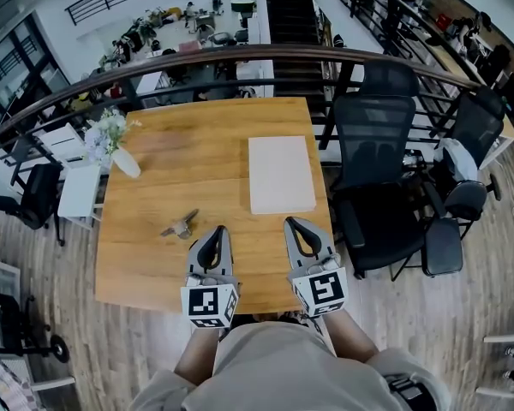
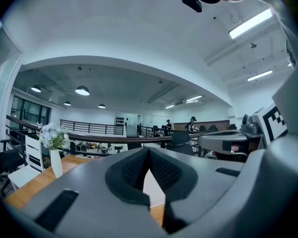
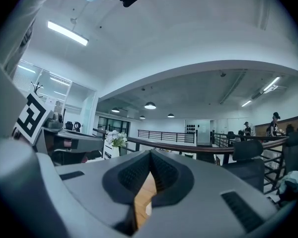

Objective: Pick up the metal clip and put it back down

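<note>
Metal clip (image 1: pixel 181 224) flat on the surface (image 1: pixel 197 165), toward the near-left corner, short of the near edge and well left of the white board (image 1: pixel 280 175). Left gripper (image 1: pixel 214 230) just right of the clip, apart from it. Right gripper (image 1: pixel 293 223) further along the near edge, just short of the board's near end. Both pairs pressed fully together, tips meeting, nothing between them: left fingers (image 2: pixel 133 171), right fingers (image 3: pixel 165 171). Both held about level, pointing toward the far edge.

Fits two stages alike: clip lying ready to be lifted, or clip set back down and both grippers drawn clear. No telling which from here.

Sound either way:
- Keep the closed tips from brushing the clip; a small, light metal piece probably slides or spins at a nudge.
- Carry the left gripper high enough to clear its raised handles.
- Leave the board, and the vase (image 1: pixel 124 161) by the far-left corner, alone.
</note>
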Demonstrator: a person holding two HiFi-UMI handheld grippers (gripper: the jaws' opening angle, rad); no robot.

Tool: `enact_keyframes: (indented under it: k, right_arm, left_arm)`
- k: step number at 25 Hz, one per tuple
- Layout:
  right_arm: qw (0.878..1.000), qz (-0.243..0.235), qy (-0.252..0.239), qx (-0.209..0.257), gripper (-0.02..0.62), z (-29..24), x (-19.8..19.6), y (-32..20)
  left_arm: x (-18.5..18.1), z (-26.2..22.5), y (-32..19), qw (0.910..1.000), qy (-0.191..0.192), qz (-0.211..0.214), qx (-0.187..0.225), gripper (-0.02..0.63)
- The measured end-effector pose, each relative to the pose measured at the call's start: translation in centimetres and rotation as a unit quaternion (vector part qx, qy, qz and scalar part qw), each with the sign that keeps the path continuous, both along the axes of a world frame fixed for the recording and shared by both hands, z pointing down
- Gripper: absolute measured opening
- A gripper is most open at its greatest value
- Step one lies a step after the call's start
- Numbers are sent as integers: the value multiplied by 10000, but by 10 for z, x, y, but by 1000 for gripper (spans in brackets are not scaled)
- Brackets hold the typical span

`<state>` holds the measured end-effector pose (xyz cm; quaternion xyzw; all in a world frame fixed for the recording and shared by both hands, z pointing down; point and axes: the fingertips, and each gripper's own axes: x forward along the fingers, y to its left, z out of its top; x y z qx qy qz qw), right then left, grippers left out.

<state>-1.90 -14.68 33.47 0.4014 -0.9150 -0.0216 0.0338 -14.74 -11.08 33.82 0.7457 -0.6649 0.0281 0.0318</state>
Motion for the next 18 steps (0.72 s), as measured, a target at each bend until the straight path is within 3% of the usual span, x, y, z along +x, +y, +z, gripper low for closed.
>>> enact_keyframes:
  k: [18]
  right_arm:
    - [9998,168,38,-115,26,6,10,-3]
  left_arm:
    - [5,5,-1,9999,90,93,-77,23]
